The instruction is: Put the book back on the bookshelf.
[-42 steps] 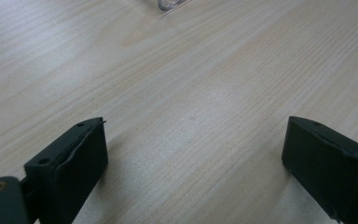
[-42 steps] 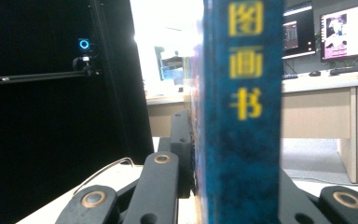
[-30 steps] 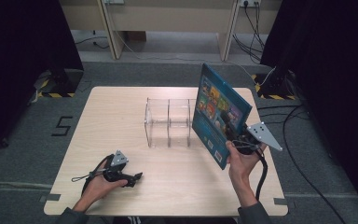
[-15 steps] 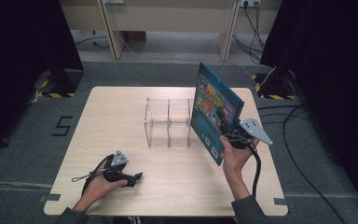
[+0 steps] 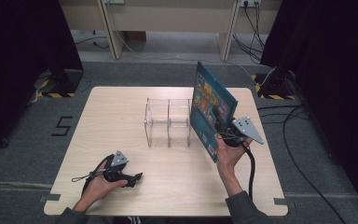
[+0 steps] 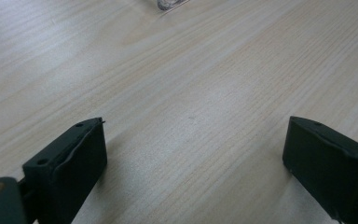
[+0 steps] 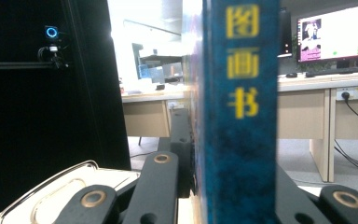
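Left gripper (image 5: 131, 178): rests on the tabletop (image 5: 121, 116) near the front left corner, held in the person's left hand (image 5: 100, 179); its jaws stand wide apart and released, with nothing between them. In the left gripper view the two black jaws flank bare wood grain, and a bit of clear plastic shows at the top edge.

Cable: a thin black loop (image 5: 86, 179) trails from the left gripper across the wood toward the front edge.

Clear acrylic rack (image 5: 168, 123): stands upright at the middle of the tabletop, a little toward the back edge; it is transparent, with two compartments side by side, and nothing can be seen in either.

Picture book (image 5: 210, 109): blue cover with colourful pictures, held up off the tabletop and tilted, just beside the right end of the rack, over the right half of the tabletop. Whether it touches the rack cannot be told. In the right gripper view its blue spine (image 7: 240, 116) stands upright with yellow characters running down it.

Right gripper (image 5: 226, 137): clenched on the lower part of the picture book, the jaws pressing on both covers; the person's right hand (image 5: 228, 154) holds it above the right side of the tabletop, and its grey plate (image 5: 247, 129) points toward the right edge.
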`<control>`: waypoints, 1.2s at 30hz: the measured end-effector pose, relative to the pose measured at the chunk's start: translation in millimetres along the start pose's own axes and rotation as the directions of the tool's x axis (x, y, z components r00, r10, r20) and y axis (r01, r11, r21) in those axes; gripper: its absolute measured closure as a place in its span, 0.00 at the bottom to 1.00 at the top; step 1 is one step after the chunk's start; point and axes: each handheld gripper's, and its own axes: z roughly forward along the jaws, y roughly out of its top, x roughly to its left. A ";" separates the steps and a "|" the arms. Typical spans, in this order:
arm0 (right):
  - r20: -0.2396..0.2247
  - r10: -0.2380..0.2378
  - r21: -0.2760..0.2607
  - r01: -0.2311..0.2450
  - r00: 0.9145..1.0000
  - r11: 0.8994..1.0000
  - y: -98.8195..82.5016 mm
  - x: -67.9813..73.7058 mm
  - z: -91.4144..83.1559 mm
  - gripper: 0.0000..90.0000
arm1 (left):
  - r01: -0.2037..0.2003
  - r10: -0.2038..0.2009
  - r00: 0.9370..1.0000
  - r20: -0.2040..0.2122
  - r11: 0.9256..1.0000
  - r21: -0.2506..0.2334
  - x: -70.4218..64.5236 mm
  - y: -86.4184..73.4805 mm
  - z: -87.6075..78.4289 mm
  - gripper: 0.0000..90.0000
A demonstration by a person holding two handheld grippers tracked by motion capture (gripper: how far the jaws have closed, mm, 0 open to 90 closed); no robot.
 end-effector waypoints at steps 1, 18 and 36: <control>0.000 -0.002 0.002 0.002 1.000 1.000 -2.2 -0.2 1.1 0.91 | 0.000 0.000 1.000 0.000 1.000 0.000 -0.1 0.0 0.0 0.06; 0.017 0.031 -0.031 -0.031 0.999 0.999 -16.1 -0.9 0.9 0.91 | -0.003 0.003 1.000 0.003 1.000 0.001 -1.0 -0.2 -0.1 0.06; 0.026 0.024 0.014 -0.024 0.999 1.000 -17.6 -7.9 -17.1 0.87 | -0.001 0.001 1.000 0.001 1.000 0.003 -1.6 0.0 0.2 0.05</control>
